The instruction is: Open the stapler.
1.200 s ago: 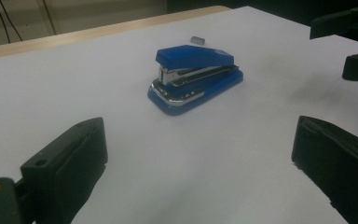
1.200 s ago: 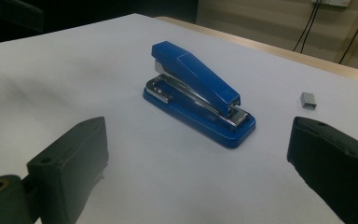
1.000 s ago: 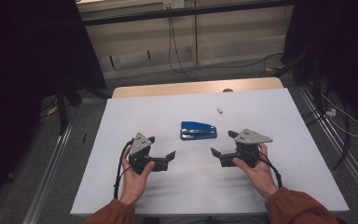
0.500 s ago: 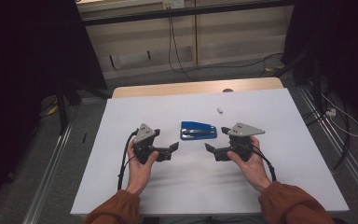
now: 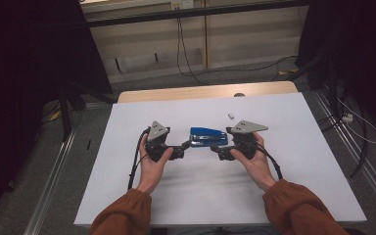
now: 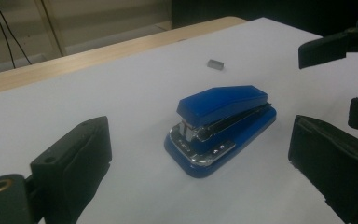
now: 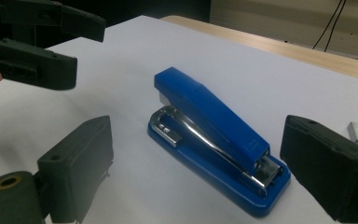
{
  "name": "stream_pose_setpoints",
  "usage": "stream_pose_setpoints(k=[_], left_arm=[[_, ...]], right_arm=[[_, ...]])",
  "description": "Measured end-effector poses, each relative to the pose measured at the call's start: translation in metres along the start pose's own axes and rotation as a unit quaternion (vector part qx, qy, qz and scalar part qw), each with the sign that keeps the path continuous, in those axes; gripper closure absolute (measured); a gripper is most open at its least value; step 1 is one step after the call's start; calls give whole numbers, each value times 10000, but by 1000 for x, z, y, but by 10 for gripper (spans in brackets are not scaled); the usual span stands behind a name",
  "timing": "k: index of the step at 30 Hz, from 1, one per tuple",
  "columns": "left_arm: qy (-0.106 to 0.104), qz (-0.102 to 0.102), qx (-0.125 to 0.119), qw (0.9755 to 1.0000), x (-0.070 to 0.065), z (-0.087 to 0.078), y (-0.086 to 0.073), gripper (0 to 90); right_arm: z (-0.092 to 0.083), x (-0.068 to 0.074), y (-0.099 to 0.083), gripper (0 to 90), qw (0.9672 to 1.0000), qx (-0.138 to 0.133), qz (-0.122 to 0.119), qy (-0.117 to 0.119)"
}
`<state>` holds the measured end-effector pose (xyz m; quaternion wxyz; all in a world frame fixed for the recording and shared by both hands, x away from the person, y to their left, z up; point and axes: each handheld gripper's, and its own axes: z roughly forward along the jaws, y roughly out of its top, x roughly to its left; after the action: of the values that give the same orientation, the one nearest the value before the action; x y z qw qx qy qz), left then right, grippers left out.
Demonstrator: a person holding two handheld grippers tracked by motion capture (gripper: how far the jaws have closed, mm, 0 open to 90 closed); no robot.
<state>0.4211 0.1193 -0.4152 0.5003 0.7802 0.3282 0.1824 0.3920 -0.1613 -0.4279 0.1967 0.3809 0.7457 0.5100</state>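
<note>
Closing from both ends with both grippers' jaws spread wide and empty, I risk shoving the blue stapler [image 5: 208, 136], lying flat mid-surface between them, sideways instead of pinching it squarely.

No text can be read anywhere; a faint embossed mark on the blue stapler's [image 7: 214, 126] side is too small to make out.
</note>
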Motion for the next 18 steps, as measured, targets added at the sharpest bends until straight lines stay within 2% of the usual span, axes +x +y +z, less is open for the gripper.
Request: stream_pose_setpoints(k=[2,6,11,13,15,17,18], left_arm=[[-109,19,-17,9999,1,8,2,56],[-127,140,-44,9998,5,17,8,51],[-69,123,-91,9999,9,23,16,54],[51,267,-89,9996,12,27,19,56],[127,276,-110,9995,12,29,16,81],[109,261,-63,9996,12,30,15,81],[27,181,-17,9998,12,30,13,77]], right_arm=[[4,-1,4,92,10000,-40,-33,-39],[8,0,7,92,9998,-112,-147,-86],[13,0,7,82,9996,-133,-253,-49],[17,-1,6,70,9996,-203,-214,4],[19,1,5,79,9995,-187,-256,-17],[20,2,4,79,9996,-169,-239,-9],[22,4,1,78,9997,-27,-242,32]])
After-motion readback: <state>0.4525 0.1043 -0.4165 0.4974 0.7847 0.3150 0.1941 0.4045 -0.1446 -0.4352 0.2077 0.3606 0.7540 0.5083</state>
